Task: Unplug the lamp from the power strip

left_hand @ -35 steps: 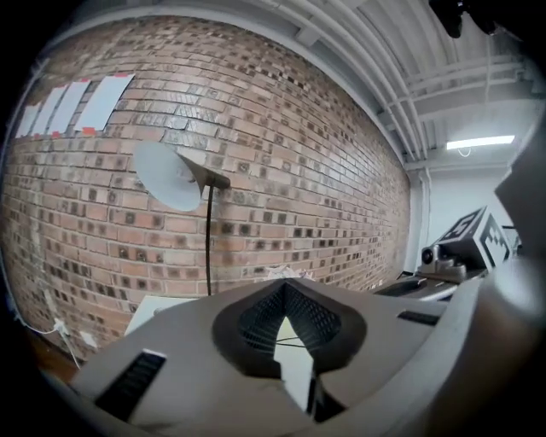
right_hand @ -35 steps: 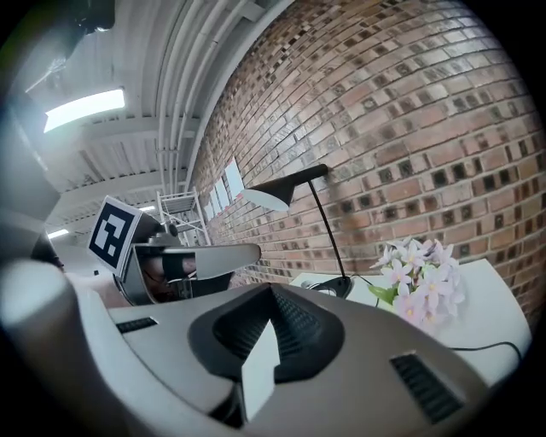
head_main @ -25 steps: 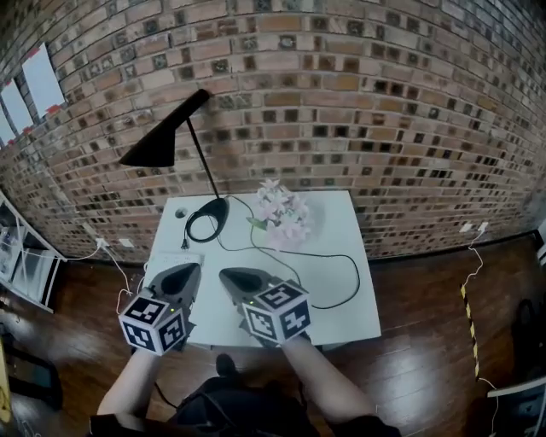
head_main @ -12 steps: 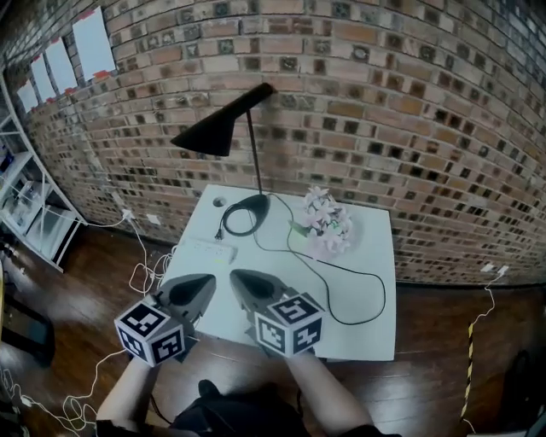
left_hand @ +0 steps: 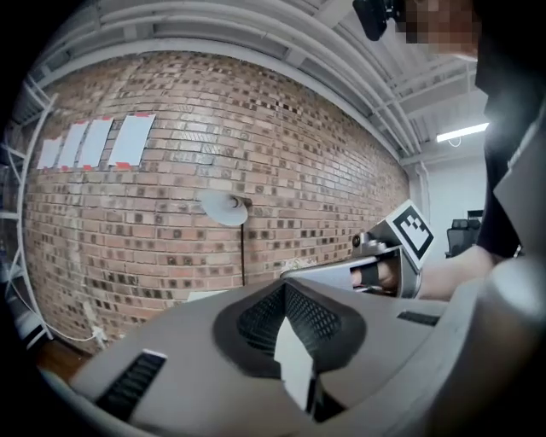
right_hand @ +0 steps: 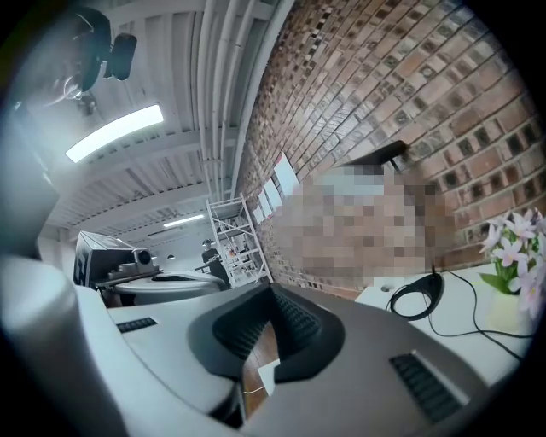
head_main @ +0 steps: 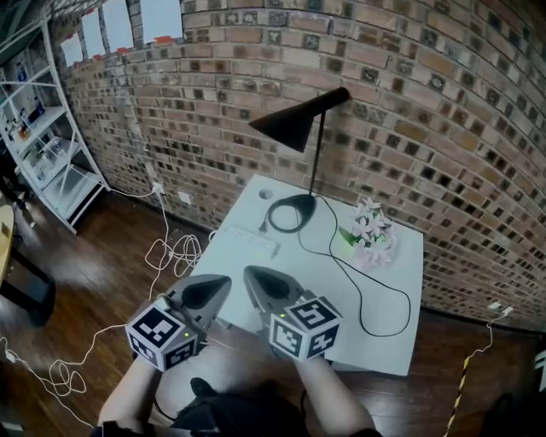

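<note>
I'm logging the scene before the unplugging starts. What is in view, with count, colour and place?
table: one, white, against the brick wall
lamp: one, black, at the table's far edge
power strip: one, white, on the table's left side
cord: one, black, looping over the table's right half
flowers: one bunch, pink, right of the lamp
cable: one, white, tangled on the wooden floor left of the table
shelf: one, white, far left
papers: several, white, high on the wall
left gripper: grey, fingers shut, empty
right gripper: grey, fingers shut, empty
</note>
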### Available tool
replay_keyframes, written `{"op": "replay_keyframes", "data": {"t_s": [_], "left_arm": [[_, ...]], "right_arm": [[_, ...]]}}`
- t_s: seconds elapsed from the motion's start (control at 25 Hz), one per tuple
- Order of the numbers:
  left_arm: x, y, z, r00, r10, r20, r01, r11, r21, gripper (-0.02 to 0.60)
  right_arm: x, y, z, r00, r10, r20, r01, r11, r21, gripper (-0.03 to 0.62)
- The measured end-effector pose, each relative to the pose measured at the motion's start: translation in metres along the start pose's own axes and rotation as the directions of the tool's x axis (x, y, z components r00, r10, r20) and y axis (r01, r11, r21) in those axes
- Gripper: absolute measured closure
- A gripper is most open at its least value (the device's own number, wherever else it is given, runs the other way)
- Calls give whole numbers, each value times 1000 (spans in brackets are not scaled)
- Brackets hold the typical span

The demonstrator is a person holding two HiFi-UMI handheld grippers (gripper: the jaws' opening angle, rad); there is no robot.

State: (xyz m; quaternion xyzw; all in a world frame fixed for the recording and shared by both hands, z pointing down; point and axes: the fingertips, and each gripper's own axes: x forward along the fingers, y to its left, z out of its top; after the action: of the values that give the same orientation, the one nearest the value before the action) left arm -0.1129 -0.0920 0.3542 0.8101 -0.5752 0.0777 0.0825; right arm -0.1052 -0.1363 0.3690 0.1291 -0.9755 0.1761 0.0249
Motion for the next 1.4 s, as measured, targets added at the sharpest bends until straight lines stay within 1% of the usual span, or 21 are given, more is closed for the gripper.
{"op": "replay_keyframes", "data": {"t_s": [0.04, 0.12, 0.2, 0.28, 0.52, 0.64, 0.76, 0.84, 0.96, 1.12, 1.24, 1.4], "left_arm": [[-9, 6, 1, 1000, 9, 1, -9, 1000, -8, 588], [-29, 23, 2, 999, 28, 22, -27, 998, -49, 587], [-51, 49, 0, 997, 66, 49, -61, 994, -87, 588], [-71, 74, -2, 993, 101, 63, -93, 990, -108, 588], [-132, 118, -7, 985, 161, 60, -152, 979, -135, 588], [-165, 146, -8, 973, 216, 80, -205, 970, -131, 588], [-196, 167, -10, 960, 266, 92, -250, 956, -150, 588], [-215, 179, -12, 950, 297, 99, -281, 948, -149, 588], [-240, 195, -15, 933, 343, 109, -324, 932, -160, 588], [-270, 207, -21, 919, 375, 120, -352, 919, -177, 588], [-281, 208, -21, 915, 379, 139, -347, 914, -211, 588], [-278, 206, -28, 917, 369, 150, -335, 918, -211, 588]], "right_arm": [[6, 8, 2, 1000, 8, 2, -8, 1000, -5, 594], [20, 27, 5, 1000, 31, 4, -31, 999, -8, 594], [36, 48, 8, 998, 62, 2, -62, 998, -15, 594], [54, 68, 10, 996, 85, 0, -85, 996, -32, 594], [109, 130, 2, 987, 157, -28, -158, 986, -56, 594], [135, 163, 5, 980, 198, -35, -200, 976, -87, 594], [158, 193, 2, 969, 242, -51, -246, 962, -114, 595], [171, 213, -2, 960, 275, -60, -280, 953, -116, 595], [186, 237, -6, 951, 302, -69, -309, 942, -128, 595], [195, 264, -13, 942, 326, -78, -335, 928, -162, 595], [192, 276, -16, 940, 332, -76, -340, 923, -180, 594], [183, 277, -19, 950, 304, -70, -312, 925, -216, 594]]}}
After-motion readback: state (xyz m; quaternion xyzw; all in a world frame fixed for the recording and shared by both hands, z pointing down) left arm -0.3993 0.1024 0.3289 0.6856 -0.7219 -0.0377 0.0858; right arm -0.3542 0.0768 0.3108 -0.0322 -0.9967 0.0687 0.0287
